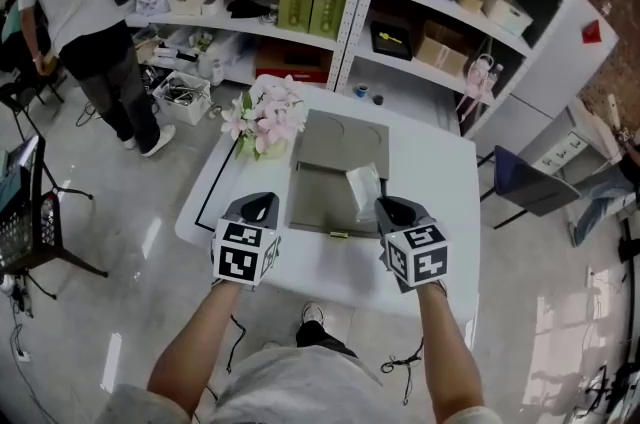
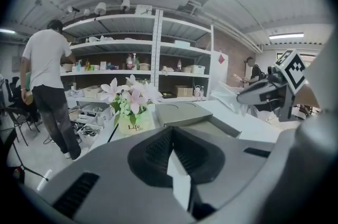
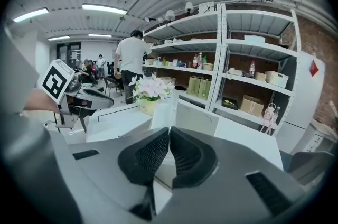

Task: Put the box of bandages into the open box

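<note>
Well, we're looking at the small white box of bandages (image 1: 362,189) standing upright inside the flat grey open box (image 1: 318,200). It sits in the right half of that box's tray, mid-way across the white desk (image 1: 445,187) and toward its near edge. It looks pale, slim and light, perhaps film-wrapped, though we can't be sure.

The right gripper (image 1: 392,208) hovers just beside it, its fingers (image 3: 150,157) pressed together with nothing between them. The left gripper (image 1: 262,204) hangs by the tray's left side, its fingers (image 2: 158,151) likewise closed and empty.

So we judge the placing step as good as done. The next move, we'd say, calls for drawing both grippers toward the near edge without nudging that upright box over.
</note>
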